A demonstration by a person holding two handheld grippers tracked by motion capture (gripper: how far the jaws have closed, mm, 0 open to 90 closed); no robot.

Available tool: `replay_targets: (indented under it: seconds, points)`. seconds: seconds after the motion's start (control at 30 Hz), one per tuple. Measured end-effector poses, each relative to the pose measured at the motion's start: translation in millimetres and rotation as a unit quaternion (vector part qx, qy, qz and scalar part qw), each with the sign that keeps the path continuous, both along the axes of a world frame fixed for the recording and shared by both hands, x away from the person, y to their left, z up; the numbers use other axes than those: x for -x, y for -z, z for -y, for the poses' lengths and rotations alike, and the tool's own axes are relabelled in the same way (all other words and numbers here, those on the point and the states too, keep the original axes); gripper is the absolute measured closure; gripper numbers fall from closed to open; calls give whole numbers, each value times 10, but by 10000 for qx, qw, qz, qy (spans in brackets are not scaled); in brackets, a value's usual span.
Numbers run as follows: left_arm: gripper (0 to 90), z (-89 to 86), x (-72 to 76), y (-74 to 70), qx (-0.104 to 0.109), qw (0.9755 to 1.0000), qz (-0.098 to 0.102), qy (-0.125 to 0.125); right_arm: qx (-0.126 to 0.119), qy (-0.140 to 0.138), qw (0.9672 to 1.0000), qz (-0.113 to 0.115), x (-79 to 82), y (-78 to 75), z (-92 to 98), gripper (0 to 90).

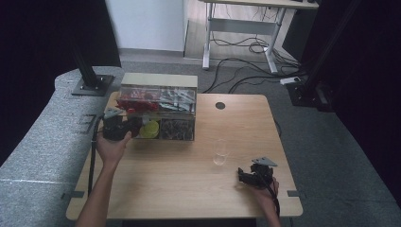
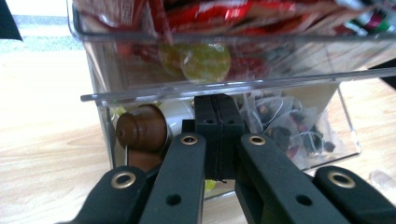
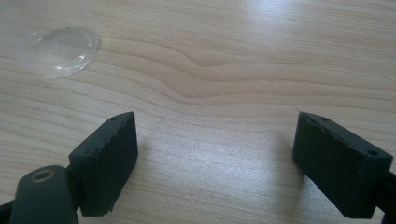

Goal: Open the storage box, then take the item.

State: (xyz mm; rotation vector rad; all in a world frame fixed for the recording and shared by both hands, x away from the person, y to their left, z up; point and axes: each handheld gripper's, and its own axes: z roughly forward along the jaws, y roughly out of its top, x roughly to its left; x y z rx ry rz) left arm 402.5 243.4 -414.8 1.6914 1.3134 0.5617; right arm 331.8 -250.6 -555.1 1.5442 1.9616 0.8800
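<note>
A clear plastic organizer [image 1: 179, 89] with several compartments stands at the back left of the wooden table [image 1: 189, 189]. My left gripper [image 1: 131, 128] is at its lower left compartment, jaws shut pad against pad with nothing between them. In the left gripper view the shut left gripper [image 2: 218, 122] pokes under the organizer's clear shelf edge [image 2: 140, 93], right beside a brown coffee capsule [image 2: 141, 132]. My right gripper [image 1: 245, 176] rests low at the table's front right. Its jaws stand wide open over bare wood in the right gripper view [image 3: 215, 161]. A clear glass [image 1: 220, 152] stands just left of it.
The organizer holds red sachets [image 2: 224, 14] on top, yellow-green capsules [image 2: 205, 60] behind the shelf and mesh tea bags [image 2: 289, 133] in the right compartment. The base of the glass [image 3: 63, 49] lies beyond the right jaws. A cable hole [image 1: 220, 105] sits at the back.
</note>
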Motion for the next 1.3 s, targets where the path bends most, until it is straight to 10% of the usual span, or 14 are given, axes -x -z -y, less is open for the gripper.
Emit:
replay_targets:
  seconds: [0.8,1.3]
  points:
    - [900,57,-44,-3,-33,10000,-16,57,-128,212,9996,95,35,-21,28,256]
    - [900,68,-49,8,-51,9999,-4,106,-748,-439,9900,1115,366,-784,-208,318]
